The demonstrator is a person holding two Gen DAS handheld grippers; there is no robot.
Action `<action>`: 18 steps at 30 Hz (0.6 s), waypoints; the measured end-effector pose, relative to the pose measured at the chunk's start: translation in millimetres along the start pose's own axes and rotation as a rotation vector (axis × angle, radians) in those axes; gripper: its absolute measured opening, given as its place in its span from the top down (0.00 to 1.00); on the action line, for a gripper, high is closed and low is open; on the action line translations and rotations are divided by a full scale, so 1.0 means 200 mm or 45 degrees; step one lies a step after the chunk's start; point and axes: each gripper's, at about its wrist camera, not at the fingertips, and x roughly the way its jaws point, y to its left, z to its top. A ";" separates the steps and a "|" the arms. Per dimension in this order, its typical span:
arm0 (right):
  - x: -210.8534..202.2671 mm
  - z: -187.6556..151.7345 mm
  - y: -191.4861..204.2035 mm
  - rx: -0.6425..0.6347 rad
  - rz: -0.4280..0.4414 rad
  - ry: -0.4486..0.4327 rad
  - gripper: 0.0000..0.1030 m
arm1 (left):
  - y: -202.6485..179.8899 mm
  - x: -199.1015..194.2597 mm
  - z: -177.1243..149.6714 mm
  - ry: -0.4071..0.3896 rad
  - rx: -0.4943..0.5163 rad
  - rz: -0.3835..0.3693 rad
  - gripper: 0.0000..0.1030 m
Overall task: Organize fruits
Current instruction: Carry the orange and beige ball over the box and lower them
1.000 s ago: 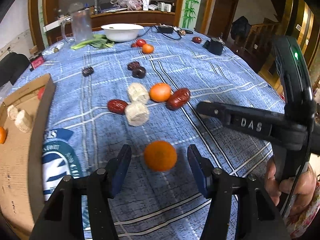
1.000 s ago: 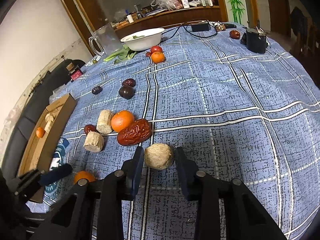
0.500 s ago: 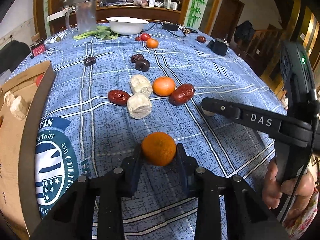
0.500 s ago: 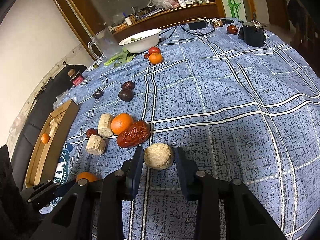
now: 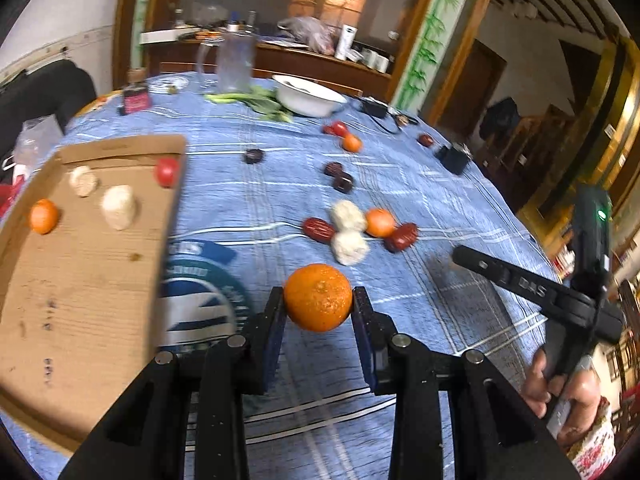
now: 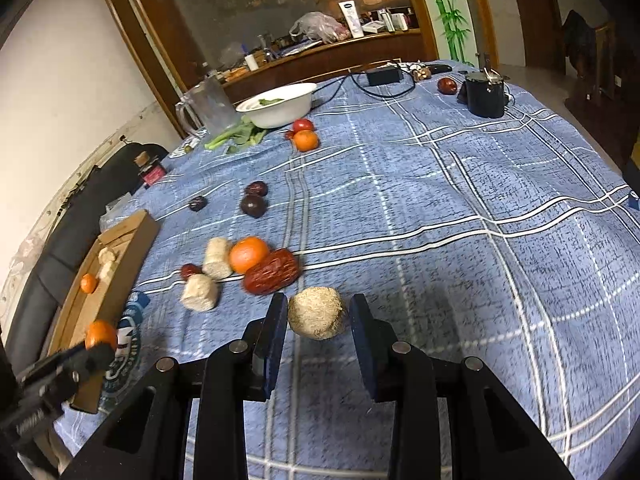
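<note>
One cardboard tray (image 5: 80,280) is shown on the blue tablecloth (image 6: 440,200), holding four pieces. One tangerine (image 5: 318,297), round and without a long axis, is clamped by the left gripper (image 5: 318,320); one fibrous ball (image 6: 317,317) is pinched by the right gripper (image 6: 319,322)

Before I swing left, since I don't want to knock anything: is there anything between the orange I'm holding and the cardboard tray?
Nothing visible. The left gripper holds the orange above bare tablecloth; the cardboard tray lies directly left, its near floor bare.

Blue-clothed table (image 6: 460,184), scattered fruit (image 6: 248,255), cardboard tray (image 5: 80,280)
</note>
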 end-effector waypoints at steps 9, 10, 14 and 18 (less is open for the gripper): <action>-0.08 0.03 0.34 -0.176 0.056 -0.027 0.66 | 0.28 -0.14 0.02 -0.077 -0.135 0.062 0.69; -0.09 0.04 0.40 -0.210 0.069 -0.030 0.66 | 0.32 -0.17 0.03 -0.090 -0.151 0.075 0.69; -0.08 0.06 0.62 -0.321 0.115 -0.036 0.66 | 0.52 -0.26 0.04 -0.135 -0.226 0.161 0.69; -0.02 0.09 0.87 -0.430 0.184 -0.005 0.66 | 0.77 -0.32 0.05 -0.134 -0.295 0.282 0.69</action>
